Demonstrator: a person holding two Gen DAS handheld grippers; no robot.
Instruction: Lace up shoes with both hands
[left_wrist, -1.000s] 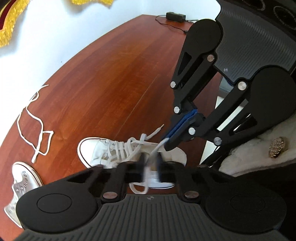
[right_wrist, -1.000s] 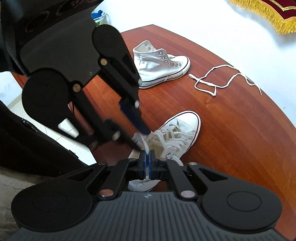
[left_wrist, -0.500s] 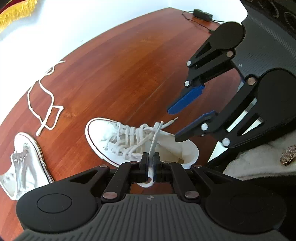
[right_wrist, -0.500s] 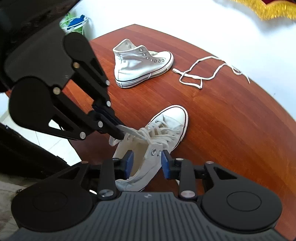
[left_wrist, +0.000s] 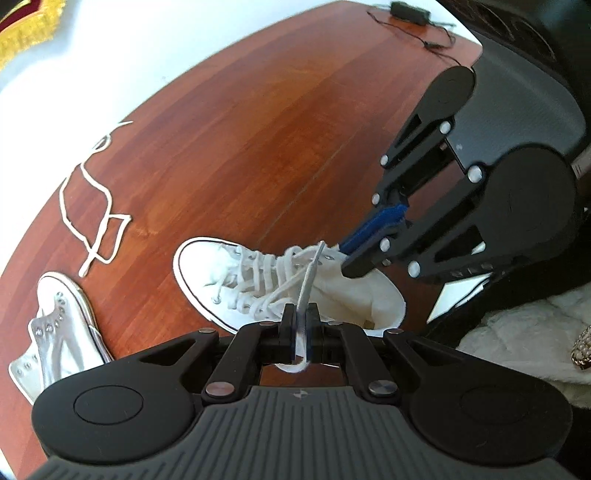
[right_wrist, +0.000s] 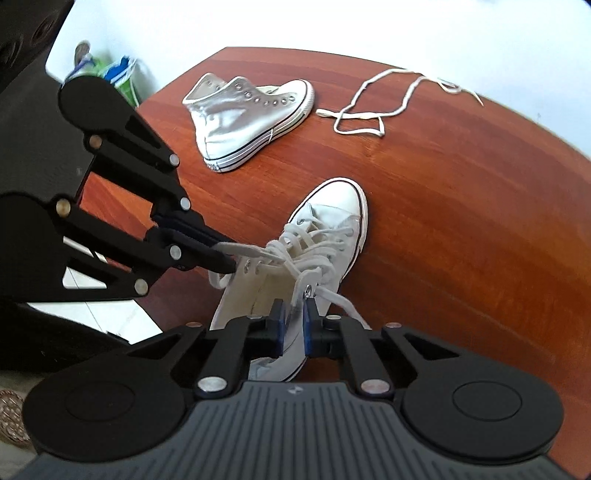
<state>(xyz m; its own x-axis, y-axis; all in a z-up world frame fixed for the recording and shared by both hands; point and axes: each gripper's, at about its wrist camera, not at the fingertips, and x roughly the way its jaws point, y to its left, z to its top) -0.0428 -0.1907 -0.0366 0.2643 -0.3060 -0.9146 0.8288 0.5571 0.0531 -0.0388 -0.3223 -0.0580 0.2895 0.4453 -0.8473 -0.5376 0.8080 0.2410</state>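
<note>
A white canvas high-top sneaker (left_wrist: 266, 284), laced most of the way up, lies near the front edge of a reddish-brown wooden table (left_wrist: 258, 122), toe pointing away from me. My left tongs (left_wrist: 302, 332) are pressed together on one flat white lace end (left_wrist: 308, 284), drawn taut up out of the crossings. My right tongs (right_wrist: 291, 325) sit over the shoe's collar beside a top eyelet, their jaws closing with the canvas flap and a strand of lace between the blue pads (right_wrist: 277, 326); I cannot tell whether they are biting yet (the gap looks narrow but not shut).

Well apart at the table's far side rest a second, unlaced white high-top sneaker (right_wrist: 243, 110), tipped on its side, and a loose white shoelace (right_wrist: 373, 107) in a tangle.

The risk, as I judge it: if my right pads catch the canvas rather than the lace, a pull would drag the whole shoe toward the table edge instead of tightening anything. Too hard a tug from the left could also slip the thin lace out of its pinch, slackening the crossings.
</note>
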